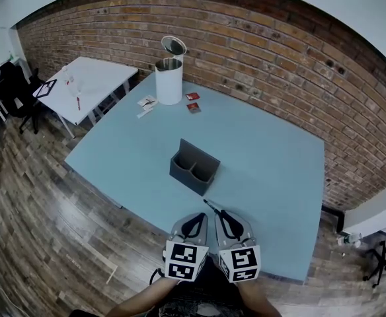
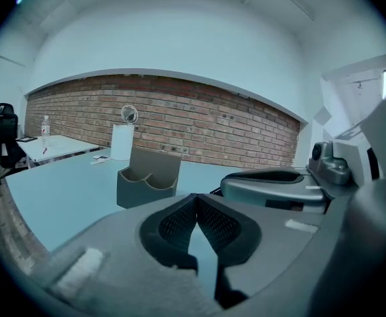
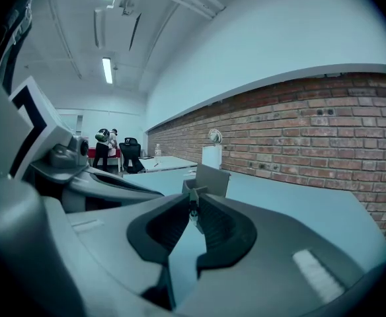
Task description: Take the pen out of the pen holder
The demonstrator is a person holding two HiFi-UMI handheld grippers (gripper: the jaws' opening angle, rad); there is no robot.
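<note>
- Two tongs sit side by side at the near edge of the blue counter (image 1: pixel 272 144), just beside each other.
- Right tongs (image 3: pixel 193 202): clenched on one pen (image 3: pixel 192 205). In the head view the dark, thin pen (image 1: pixel 210 207) sticks out from the tips, slanting toward the holder.
- Left tongs (image 2: pixel 196 202): clenched tip to tip, with nothing between them.
- One grey pen holder (image 1: pixel 193 167) with two compartments stands mid-counter. It is apart from the pen and beyond both tongs.
- One white lidded container (image 1: pixel 169 79) stands at the far edge with its lid tipped up.
- Two small red items (image 1: pixel 193 102) lie beside it.
- Pale packets (image 1: pixel 147 102) lie near them; I cannot count these.
- One white side table (image 1: pixel 90 81) stands to the left, off the counter.
</note>
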